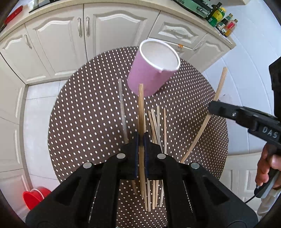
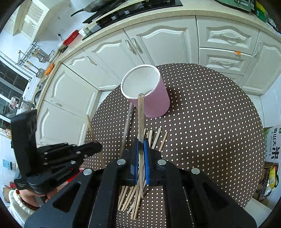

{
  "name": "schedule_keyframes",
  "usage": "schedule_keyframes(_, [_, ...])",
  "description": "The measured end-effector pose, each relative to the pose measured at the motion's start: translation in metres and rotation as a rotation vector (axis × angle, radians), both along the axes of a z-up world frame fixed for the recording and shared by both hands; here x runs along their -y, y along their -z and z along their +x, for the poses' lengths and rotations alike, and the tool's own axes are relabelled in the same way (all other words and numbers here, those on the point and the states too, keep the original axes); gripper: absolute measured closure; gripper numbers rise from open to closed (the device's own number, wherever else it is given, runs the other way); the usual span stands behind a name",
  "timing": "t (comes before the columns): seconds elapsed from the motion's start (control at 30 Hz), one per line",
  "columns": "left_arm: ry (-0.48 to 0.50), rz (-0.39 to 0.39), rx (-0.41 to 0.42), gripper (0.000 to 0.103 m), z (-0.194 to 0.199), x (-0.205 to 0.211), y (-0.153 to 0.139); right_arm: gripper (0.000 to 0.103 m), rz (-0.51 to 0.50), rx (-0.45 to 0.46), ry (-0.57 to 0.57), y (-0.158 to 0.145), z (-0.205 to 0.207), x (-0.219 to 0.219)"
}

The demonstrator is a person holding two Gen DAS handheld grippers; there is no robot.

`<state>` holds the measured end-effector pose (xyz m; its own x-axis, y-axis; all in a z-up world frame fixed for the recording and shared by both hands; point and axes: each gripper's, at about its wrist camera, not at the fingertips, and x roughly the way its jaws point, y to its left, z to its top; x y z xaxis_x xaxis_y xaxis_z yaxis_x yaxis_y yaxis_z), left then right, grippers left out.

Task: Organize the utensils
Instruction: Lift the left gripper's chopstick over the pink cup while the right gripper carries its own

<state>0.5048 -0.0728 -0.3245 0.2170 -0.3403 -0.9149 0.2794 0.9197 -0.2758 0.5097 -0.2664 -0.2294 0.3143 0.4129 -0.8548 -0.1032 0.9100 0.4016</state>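
A pink paper cup (image 1: pixel 152 70) (image 2: pixel 149 94) stands open and empty at the far side of a round dotted table (image 1: pixel 87 114) (image 2: pixel 210 114). Several bamboo chopsticks (image 1: pixel 156 122) (image 2: pixel 154 138) lie loose in front of it, with one dark chopstick (image 1: pixel 122 108) (image 2: pixel 127 122) to their left. My left gripper (image 1: pixel 140 138) (image 2: pixel 98 147) is shut on one bamboo chopstick (image 1: pixel 140 105) (image 2: pixel 90 128), lifted above the pile. My right gripper (image 2: pixel 141 142) (image 1: pixel 212 107) is shut on another bamboo chopstick (image 2: pixel 140 115) (image 1: pixel 216 98), also off the table, its tip near the cup's rim.
White kitchen cabinets (image 1: pixel 58 49) (image 2: pixel 158 43) curve close behind the table. A red bucket (image 1: pixel 33 196) sits on the tiled floor at lower left. Bottles (image 1: pixel 219 15) stand on the counter. A cardboard box (image 2: pixel 274 145) stands right of the table. A hand (image 1: pixel 267 168) grips the right tool.
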Motion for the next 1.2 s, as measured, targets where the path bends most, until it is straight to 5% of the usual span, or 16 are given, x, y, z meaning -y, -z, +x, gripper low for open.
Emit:
schedule_keyframes(0.23, [0.013, -0.075, 0.056, 0.097, 0.001, 0.0, -0.033, 0.098, 0.043, 0.071, 0.013, -0.033, 0.0, 0.005])
schedule_keyframes(0.7, [-0.019, -0.214, 0.381, 0.097, 0.035, 0.001, -0.161, 0.098, 0.033, 0.361, 0.01, -0.132, 0.025, 0.006])
schedule_keyframes(0.97, [-0.08, -0.196, 0.434, 0.097, 0.056, -0.003, -0.172, 0.098, -0.003, 0.443, 0.045, -0.14, 0.045, 0.013])
schedule_keyframes(1.2, [-0.115, -0.157, 0.415, 0.097, 0.066, 0.0, -0.153, 0.098, -0.047, 0.489, 0.06, -0.131, 0.051, 0.009])
